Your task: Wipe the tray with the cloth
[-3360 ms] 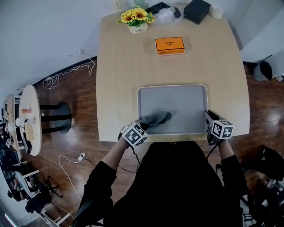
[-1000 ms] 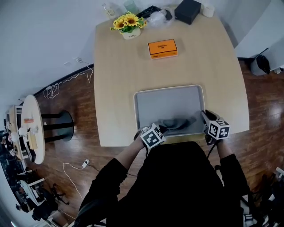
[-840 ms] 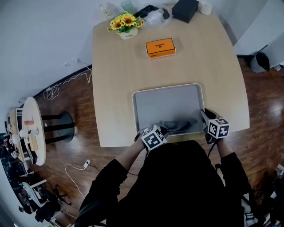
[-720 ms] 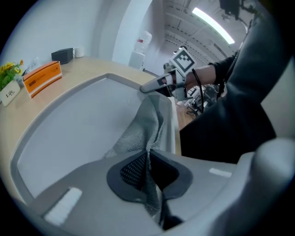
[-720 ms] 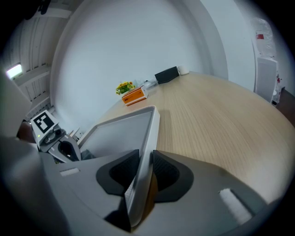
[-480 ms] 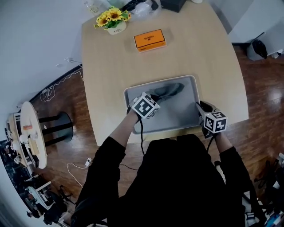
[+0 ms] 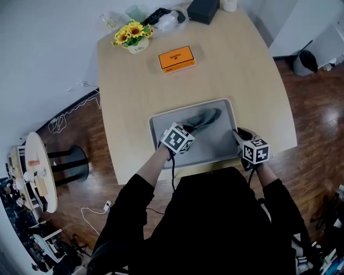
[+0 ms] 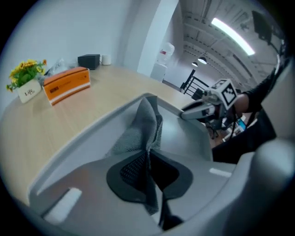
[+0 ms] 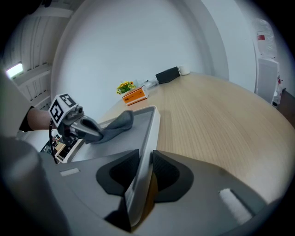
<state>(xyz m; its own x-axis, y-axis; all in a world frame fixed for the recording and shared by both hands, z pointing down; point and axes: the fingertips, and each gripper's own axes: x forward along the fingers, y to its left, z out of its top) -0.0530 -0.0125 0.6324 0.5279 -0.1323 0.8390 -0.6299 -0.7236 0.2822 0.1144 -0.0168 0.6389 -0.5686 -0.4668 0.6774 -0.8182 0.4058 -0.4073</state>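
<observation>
A grey tray [image 7: 228, 107] lies near the front edge of the wooden table. My left gripper [image 7: 188, 129] is over the tray's left middle, shut on one end of a dark grey cloth [image 7: 203, 118]. The cloth trails from it toward the tray's far right, lying on the tray floor. In the left gripper view the cloth [image 8: 145, 123] runs up from between the closed jaws [image 8: 148, 157]. My right gripper [image 7: 237, 135] is shut on the tray's right rim. The right gripper view shows that rim [image 9: 154, 123] clamped between its pads [image 9: 144, 156].
Farther back on the table are an orange box [image 7: 176, 58], a small pot of yellow flowers [image 7: 131, 35], a clear plastic bag [image 7: 167, 21] and a black box [image 7: 203, 9]. The person's body is against the near table edge. A round side table [image 7: 33, 172] stands at the left.
The left gripper has dragged the cloth from the tray's near edge toward its far side, then almost stopped. The right gripper has kept its hold on the right rim.
</observation>
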